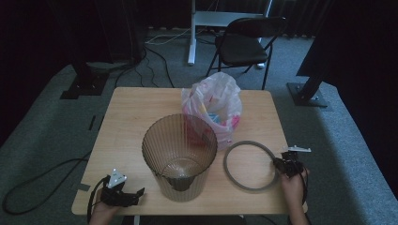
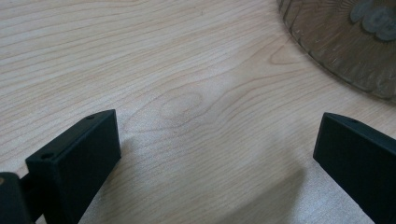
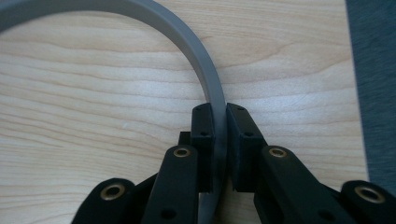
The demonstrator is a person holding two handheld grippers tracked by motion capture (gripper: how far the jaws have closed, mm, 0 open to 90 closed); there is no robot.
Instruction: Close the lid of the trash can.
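A flat grey ring (image 1: 248, 143) lies on the wooden table (image 1: 126, 122), right of a ribbed translucent brown bin (image 1: 180, 187). My right gripper (image 1: 280, 164) sits at the ring's right side. In the right gripper view the right gripper (image 3: 219, 112) has its jaws pressed on either face of the grey ring (image 3: 187, 37), one inside the band and one outside. My left gripper (image 1: 136, 193) rests near the table's front left edge, pointing toward the bin. The left gripper (image 2: 217, 135) stands wide open over bare wood, with the bin's base (image 2: 345, 42) ahead to the right.
A knotted white plastic bag (image 1: 216, 101) with colourful contents stands behind the bin, touching it. A black folding chair (image 1: 246, 44) and stand bases are on the carpet beyond the table. The table's right edge (image 3: 348, 93) runs close to the right gripper.
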